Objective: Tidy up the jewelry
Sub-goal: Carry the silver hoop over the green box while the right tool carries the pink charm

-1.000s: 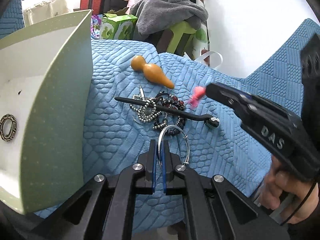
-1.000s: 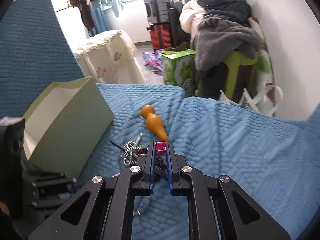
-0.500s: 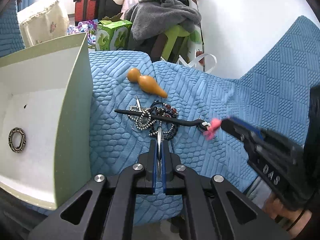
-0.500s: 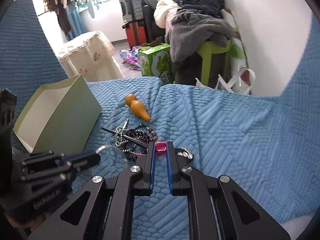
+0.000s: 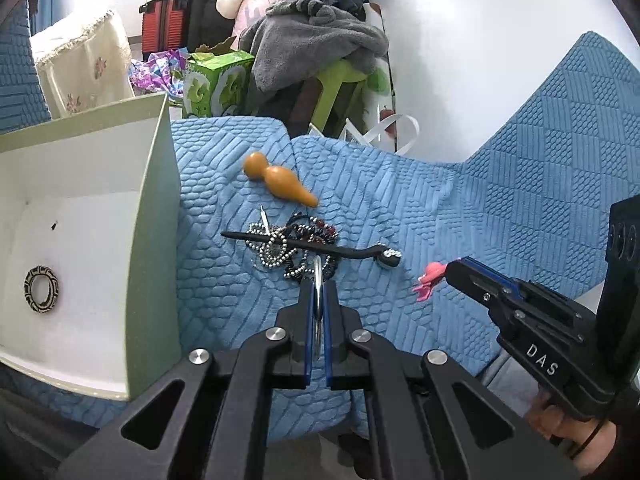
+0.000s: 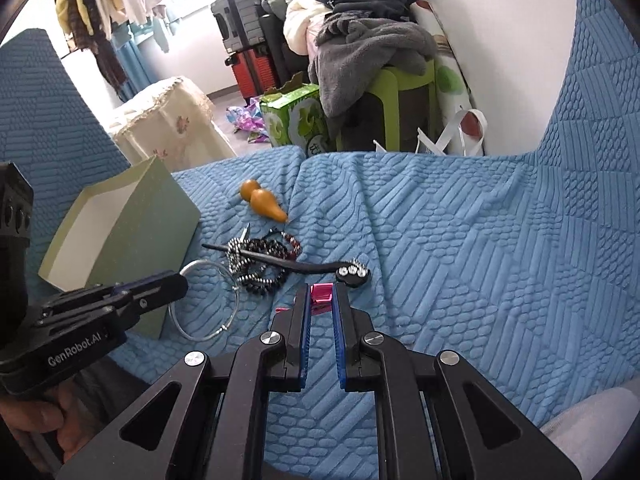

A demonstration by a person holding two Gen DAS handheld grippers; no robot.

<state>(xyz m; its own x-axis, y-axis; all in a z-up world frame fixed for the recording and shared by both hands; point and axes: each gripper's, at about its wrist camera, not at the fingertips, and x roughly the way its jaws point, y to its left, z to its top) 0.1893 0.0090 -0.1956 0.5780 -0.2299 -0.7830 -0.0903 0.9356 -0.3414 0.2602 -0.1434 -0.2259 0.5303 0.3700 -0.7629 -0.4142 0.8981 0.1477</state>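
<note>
My left gripper [image 5: 318, 286] is shut on a thin silver bangle [image 6: 204, 300], held just above the blue cover beside a pale green box [image 5: 152, 240]. A patterned ring [image 5: 41, 294] lies inside the box. My right gripper [image 6: 321, 298] is shut on a small pink clip [image 6: 321, 295], which also shows in the left wrist view [image 5: 430, 278]. A tangle of beaded bracelets [image 5: 296, 246] and a black hair stick [image 5: 320, 245] lie on the cover ahead. An orange gourd pendant [image 5: 280, 180] lies beyond them.
The blue quilted cover [image 6: 440, 240] rises as a backrest at the right. Past its far edge stand a green carton [image 6: 292, 116], a green stool under grey clothes [image 6: 372, 56] and suitcases [image 6: 248, 52].
Both grippers have pulled back from the pile with their items. The right gripper with the pink clip has dropped lower right. The bangle has turned edge-on in the left gripper.
</note>
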